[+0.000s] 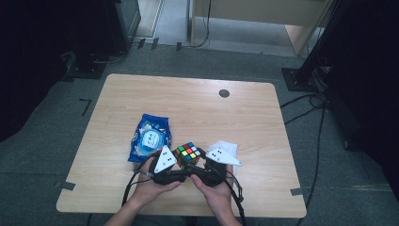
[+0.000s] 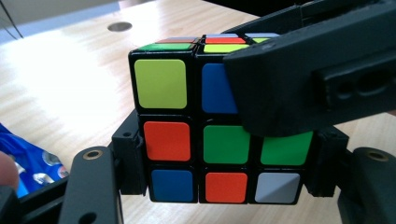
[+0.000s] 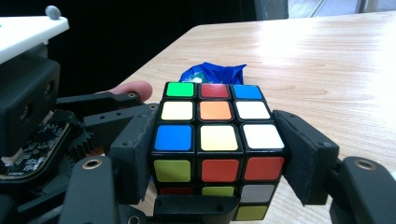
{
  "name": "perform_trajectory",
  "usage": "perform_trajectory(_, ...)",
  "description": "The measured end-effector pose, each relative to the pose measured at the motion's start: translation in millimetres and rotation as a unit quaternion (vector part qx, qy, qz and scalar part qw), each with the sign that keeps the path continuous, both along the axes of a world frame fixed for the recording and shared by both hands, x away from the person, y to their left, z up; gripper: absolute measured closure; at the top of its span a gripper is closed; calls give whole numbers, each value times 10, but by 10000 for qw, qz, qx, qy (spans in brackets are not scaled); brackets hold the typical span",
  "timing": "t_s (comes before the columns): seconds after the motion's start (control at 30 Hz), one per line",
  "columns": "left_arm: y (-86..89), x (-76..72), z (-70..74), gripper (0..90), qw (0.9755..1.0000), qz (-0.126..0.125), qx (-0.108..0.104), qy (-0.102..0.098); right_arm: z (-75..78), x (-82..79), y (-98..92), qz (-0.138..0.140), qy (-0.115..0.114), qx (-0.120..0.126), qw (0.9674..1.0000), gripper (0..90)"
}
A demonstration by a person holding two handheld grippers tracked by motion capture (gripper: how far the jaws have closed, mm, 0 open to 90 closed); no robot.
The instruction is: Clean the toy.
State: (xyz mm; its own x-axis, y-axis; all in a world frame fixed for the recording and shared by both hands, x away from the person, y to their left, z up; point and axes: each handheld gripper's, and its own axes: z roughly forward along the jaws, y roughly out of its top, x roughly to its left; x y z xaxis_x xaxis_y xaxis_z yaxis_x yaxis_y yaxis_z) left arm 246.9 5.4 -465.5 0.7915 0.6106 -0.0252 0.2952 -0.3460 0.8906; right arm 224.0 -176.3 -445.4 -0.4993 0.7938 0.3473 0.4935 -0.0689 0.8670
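Puzzle cube (image 1: 187,153) sits near the counter (image 1: 197,108) front edge, between a blue packet (image 1: 150,136) on its left and a white wrapper (image 1: 225,147) on its right; the far half of the counter lies bare. Left claw (image 2: 224,186) grips the cube's lower layer. Right claw (image 3: 217,161) clamps the upper layer. Stickers are scrambled: red, green, blue, yellow, white, orange.

One puzzle cube (image 1: 187,153), one blue packet (image 1: 149,137), one white wrapper (image 1: 226,147), two grippers.
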Motion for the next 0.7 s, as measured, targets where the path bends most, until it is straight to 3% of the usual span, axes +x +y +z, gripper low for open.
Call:
perform_trajectory(0.2,-22,11,-11,329,10000,-9,27,84,-17,1,-17,6,52,78,10000,346)
perform_trajectory(0.37,9,-4,-1,340,9999,41,61,-114,-10,19,-44,207,28,160,9997,342)
perform_trajectory(0.47,81,48,-4,340,9999,145,10,-34,78,47,-191,366,-39,469,9982,294)
perform_trajectory(0.53,141,81,-4,340,9997,242,-56,22,154,55,-337,183,-166,596,9979,309)
perform_trajectory(0.63,222,128,12,340,9992,341,-167,92,218,98,-608,-288,-233,577,9976,368)
perform_trajectory(0.7,252,143,18,341,9991,384,-161,81,198,138,-750,-624,-202,256,9975,386)
